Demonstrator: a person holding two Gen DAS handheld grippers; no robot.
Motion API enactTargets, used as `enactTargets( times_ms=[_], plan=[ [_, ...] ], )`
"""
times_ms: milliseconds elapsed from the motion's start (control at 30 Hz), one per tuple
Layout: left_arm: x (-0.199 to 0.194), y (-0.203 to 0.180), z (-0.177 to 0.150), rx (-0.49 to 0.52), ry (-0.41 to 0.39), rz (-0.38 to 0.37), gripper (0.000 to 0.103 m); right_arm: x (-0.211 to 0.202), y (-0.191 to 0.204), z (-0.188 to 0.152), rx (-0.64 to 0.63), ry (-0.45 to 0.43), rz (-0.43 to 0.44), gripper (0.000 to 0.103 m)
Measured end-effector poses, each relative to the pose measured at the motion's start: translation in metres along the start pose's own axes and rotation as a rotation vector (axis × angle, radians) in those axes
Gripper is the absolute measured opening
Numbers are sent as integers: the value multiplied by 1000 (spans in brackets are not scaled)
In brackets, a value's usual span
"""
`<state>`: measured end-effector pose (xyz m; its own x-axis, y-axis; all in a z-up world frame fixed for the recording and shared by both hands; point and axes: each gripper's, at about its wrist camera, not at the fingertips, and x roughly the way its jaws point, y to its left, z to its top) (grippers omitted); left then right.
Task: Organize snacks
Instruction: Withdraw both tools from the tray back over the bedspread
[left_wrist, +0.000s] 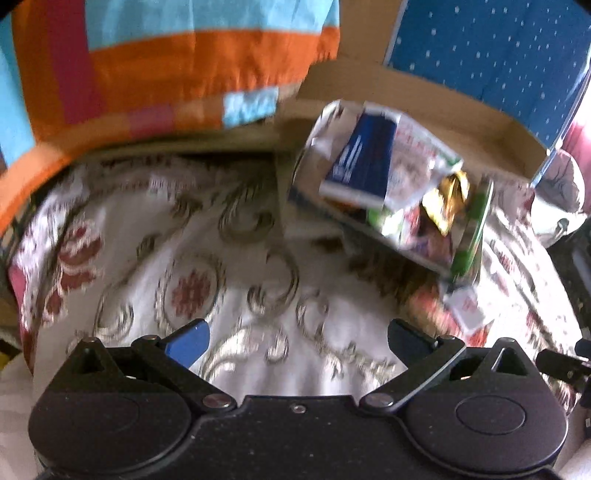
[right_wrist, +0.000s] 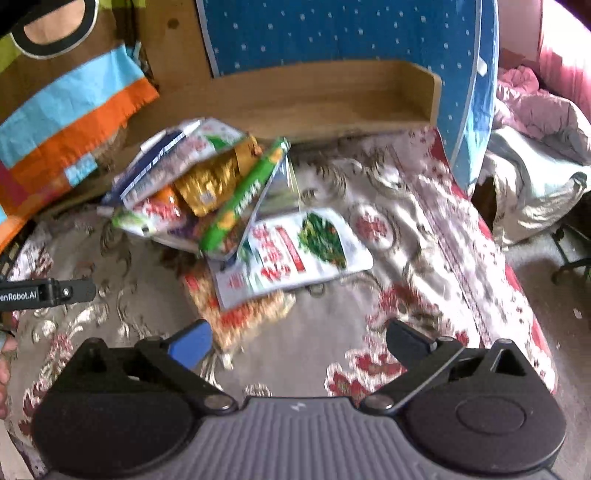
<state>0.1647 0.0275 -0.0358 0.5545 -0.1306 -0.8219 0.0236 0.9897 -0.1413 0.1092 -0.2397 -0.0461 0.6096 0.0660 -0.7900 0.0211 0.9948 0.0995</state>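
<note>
Striped cloth (right_wrist: 62, 122): at the far left, orange, blue and pink, lay draped against the wooden headboard (right_wrist: 295, 99), clear of the snacks.

Left gripper (left_wrist: 297, 341): its jaws stood wide apart with nothing between them, above bare patterned bedspread (left_wrist: 155, 236). The pile sat ahead and to its right, well apart from the fingers.

Snack pile (right_wrist: 199, 184): the task's goods lay heaped on the bedspread, just in front of the headboard. Loose packets overlapped one another: a navy-and-white box (left_wrist: 364, 158) on top, a gold packet (right_wrist: 210, 181) beneath it, a green-edged packet (right_wrist: 242, 199) leaning on its edge.

White packet (right_wrist: 295, 251): flat, with a picture of greens, at the near right of the heap, partly over an orange-speckled bag (right_wrist: 236, 314).

Right gripper (right_wrist: 297, 341): released as well, jaws spread and empty. The orange-speckled bag lay just beside its left finger; whether they touched could not be told through the blur.

Blue dotted panel (right_wrist: 347, 33): stood upright behind the headboard, right of centre.

Progress: judged barely begun, since nothing was sorted or stacked.

Risks: both views were smeared, so aim was uncertain. A grab into the leaning heap would likely catch two packets at once, or topple the green-edged one. Slick foil could slide out of a shallow pinch. The soft bedding would give under a flat packet, so the fingers might snag cloth rather than the packet's edge.
</note>
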Motion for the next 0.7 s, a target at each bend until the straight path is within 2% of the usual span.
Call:
enactTargets(
  times_ms=[200, 700],
  plan=[
    [5, 2, -15, -1, 53, -6, 102, 3, -2, -10, 13, 49, -5, 103],
    [10, -1, -21, 12, 108, 11, 102, 5, -7, -20, 30, 111, -33, 103]
  ],
)
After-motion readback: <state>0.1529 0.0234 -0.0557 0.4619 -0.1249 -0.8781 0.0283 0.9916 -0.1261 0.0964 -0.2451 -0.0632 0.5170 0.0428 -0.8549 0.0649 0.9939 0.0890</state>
